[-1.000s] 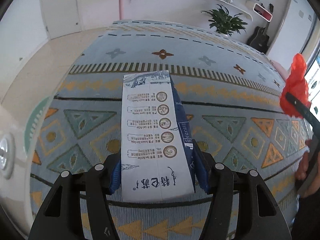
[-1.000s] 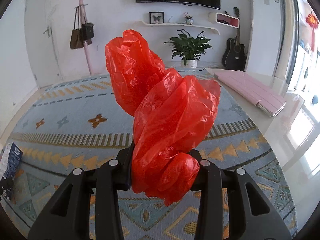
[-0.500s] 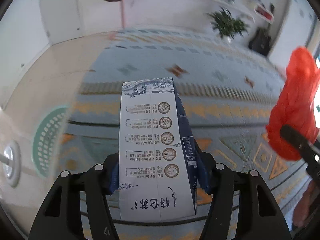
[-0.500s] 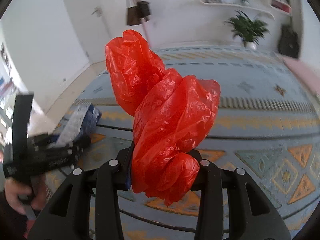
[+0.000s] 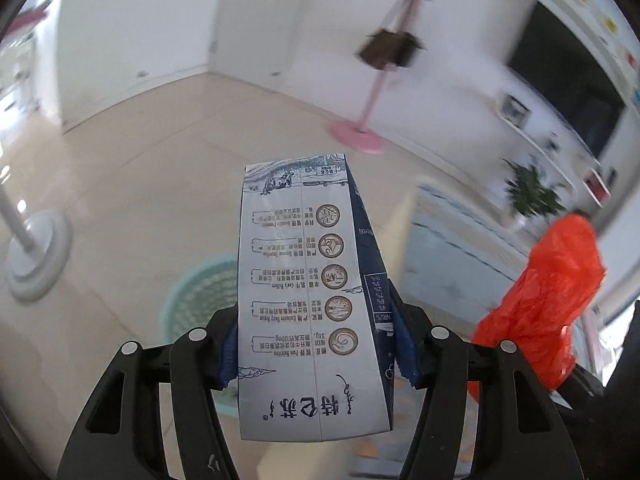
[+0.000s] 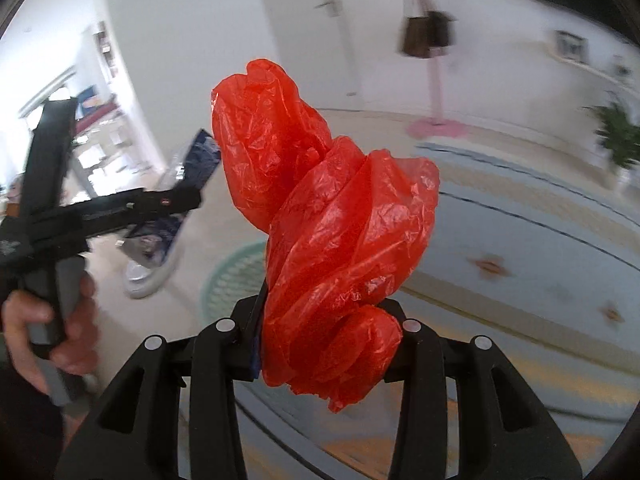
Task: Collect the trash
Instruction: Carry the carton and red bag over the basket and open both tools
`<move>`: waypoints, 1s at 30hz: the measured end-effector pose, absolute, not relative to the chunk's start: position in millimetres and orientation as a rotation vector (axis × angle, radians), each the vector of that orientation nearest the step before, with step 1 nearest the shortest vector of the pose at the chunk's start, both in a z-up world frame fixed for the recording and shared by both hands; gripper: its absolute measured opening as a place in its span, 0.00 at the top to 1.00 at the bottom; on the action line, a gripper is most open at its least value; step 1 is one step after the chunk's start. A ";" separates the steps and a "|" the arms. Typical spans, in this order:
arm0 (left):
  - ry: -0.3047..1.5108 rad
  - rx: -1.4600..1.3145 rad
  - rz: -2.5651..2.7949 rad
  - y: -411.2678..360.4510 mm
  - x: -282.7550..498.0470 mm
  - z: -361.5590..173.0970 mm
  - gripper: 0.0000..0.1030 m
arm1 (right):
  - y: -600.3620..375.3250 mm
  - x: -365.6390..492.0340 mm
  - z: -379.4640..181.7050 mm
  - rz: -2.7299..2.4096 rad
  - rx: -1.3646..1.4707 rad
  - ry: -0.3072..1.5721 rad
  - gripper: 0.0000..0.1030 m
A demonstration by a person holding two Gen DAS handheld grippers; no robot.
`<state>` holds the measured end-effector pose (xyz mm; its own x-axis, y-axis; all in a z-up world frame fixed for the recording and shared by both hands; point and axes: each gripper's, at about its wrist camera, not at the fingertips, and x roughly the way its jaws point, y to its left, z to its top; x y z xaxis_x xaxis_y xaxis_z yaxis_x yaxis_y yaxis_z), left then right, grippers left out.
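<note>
— Trash first: where do we have it?
— We grip the milk carton point(image 5: 308, 300) in our left hand-held gripper point(image 5: 316, 344), above the teal basket point(image 5: 200, 300) on the floor.
— And the right hand-held gripper point(image 6: 328, 344)?
— Clamped on the crumpled red plastic bag point(image 6: 332, 232), with the basket point(image 6: 236, 276) beyond it.

Left gripper point(image 5: 316, 356): black plastic fingers, silver screws, blue serrated pads. Right gripper point(image 6: 328, 344): identical black build, silver screws. Hand point(image 6: 48, 332) beside it grips a grey handle.
</note>
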<state>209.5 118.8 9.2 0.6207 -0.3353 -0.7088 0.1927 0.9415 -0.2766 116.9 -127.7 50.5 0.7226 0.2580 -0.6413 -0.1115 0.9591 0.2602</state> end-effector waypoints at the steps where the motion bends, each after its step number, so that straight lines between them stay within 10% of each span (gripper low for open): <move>1: 0.856 -0.183 -0.297 125.9 217.1 2.7 0.43 | -116.1 130.0 49.2 0.217 0.201 0.744 0.64; 12: 0.974 -0.294 -0.257 165.8 272.5 -72.5 0.42 | -42.0 251.9 -14.4 0.237 0.275 0.964 0.61; 16: 0.979 -0.307 -0.228 170.2 268.9 -77.8 0.25 | -28.4 266.6 -21.5 0.203 0.240 0.991 0.34; 30: 0.729 -0.303 -0.133 147.6 152.4 6.5 0.25 | -74.0 169.6 21.0 0.163 0.220 0.777 0.34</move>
<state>152.4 147.6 6.5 0.7401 -0.2234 -0.6343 0.0143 0.9482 -0.3173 169.6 -74.0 21.0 0.7023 0.2258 -0.6752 -0.0645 0.9647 0.2555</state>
